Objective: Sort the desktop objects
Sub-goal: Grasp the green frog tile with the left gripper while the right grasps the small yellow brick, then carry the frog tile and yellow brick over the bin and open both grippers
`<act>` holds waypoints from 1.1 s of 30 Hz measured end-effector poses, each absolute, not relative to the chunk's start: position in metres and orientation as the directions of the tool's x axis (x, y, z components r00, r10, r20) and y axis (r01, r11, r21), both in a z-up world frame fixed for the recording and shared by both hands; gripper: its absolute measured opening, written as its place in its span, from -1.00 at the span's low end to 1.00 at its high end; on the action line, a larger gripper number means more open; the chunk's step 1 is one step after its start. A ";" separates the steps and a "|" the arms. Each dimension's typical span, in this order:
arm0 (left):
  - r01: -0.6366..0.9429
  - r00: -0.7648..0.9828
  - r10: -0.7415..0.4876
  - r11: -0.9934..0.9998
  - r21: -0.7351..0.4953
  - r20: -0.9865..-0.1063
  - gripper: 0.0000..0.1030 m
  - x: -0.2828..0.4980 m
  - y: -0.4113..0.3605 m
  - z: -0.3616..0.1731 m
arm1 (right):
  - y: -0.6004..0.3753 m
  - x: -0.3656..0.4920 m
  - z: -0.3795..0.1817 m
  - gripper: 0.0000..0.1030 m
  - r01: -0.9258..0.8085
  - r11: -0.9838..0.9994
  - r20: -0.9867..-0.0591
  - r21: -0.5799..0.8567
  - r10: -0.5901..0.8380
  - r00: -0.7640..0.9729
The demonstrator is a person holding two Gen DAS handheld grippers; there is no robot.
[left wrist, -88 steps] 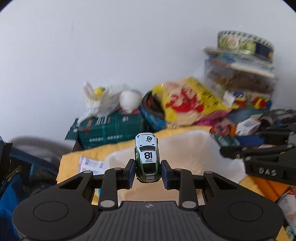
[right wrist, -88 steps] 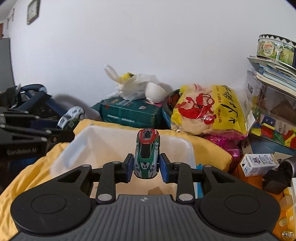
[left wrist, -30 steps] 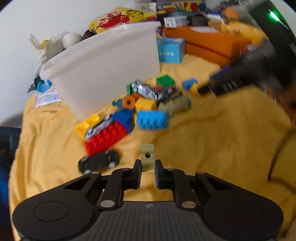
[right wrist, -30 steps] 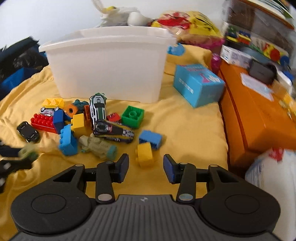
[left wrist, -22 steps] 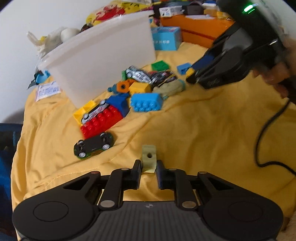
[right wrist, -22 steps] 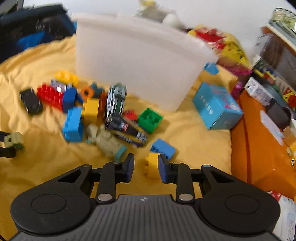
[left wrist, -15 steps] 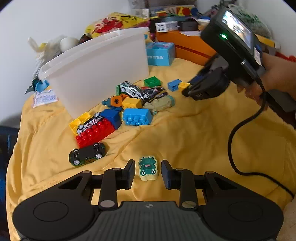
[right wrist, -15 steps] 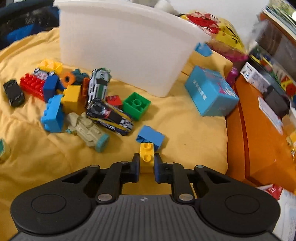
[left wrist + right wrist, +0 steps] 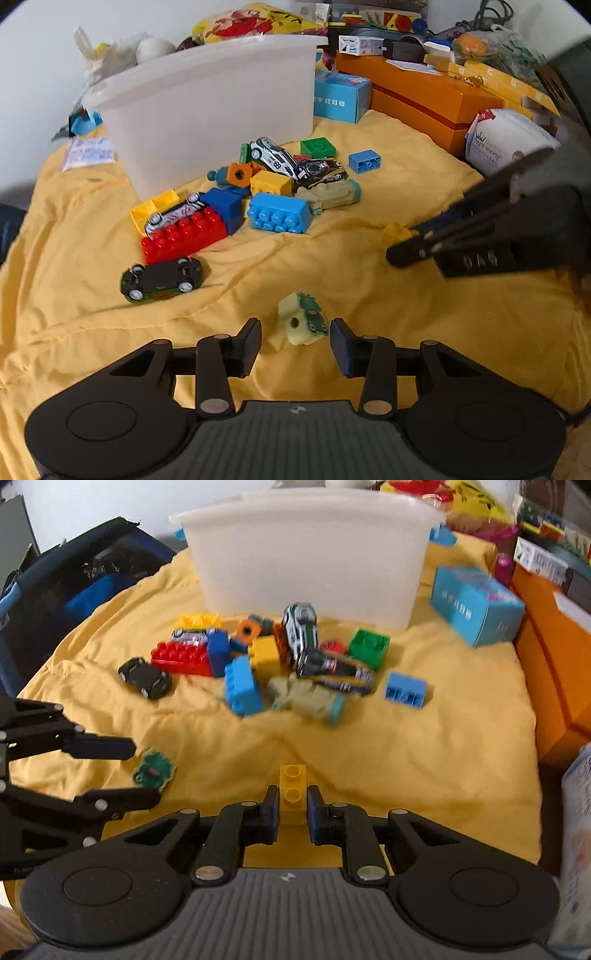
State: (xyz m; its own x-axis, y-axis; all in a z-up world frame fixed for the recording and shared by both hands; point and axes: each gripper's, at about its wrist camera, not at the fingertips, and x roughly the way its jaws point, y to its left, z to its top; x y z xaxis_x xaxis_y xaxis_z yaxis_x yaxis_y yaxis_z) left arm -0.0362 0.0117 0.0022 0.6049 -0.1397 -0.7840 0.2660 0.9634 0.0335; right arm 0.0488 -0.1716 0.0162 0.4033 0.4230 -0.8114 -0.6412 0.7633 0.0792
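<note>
My left gripper (image 9: 295, 345) is open, its jaws on either side of a pale frog eraser (image 9: 302, 323) lying on the yellow cloth (image 9: 258, 280). The eraser also shows in the right wrist view (image 9: 153, 768). My right gripper (image 9: 292, 814) is shut on a small yellow brick (image 9: 293, 786), held low over the cloth; it also shows in the left wrist view (image 9: 397, 233). A pile of bricks and toy cars (image 9: 258, 192) lies in front of a white plastic bin (image 9: 207, 99).
An overturned black toy car (image 9: 162, 278) lies left of the eraser. A blue box (image 9: 340, 96), orange boxes (image 9: 424, 99) and a white bag (image 9: 506, 136) stand at the right. A dark bag (image 9: 74, 579) is off the left edge.
My left gripper let go of the frog eraser, which now lies tilted on the cloth. My right gripper closed on the yellow brick and drew it back from the pile.
</note>
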 end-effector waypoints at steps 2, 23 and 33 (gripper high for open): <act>0.261 0.602 -0.150 0.965 0.016 -0.784 -0.12 -0.035 0.010 0.003 | -0.171 0.049 0.016 -0.66 -0.641 0.764 -0.811 0.072 0.420 0.408; 0.212 0.651 -0.177 0.976 -0.047 -0.738 -0.48 -0.018 0.031 0.038 | -0.175 0.052 0.040 -0.67 -0.635 0.770 -0.771 0.062 0.441 0.460; 0.173 0.828 -0.161 0.985 -0.028 -0.538 -0.48 0.030 0.053 0.134 | -0.170 0.096 0.130 -0.66 -0.622 0.783 -0.590 0.021 0.512 0.625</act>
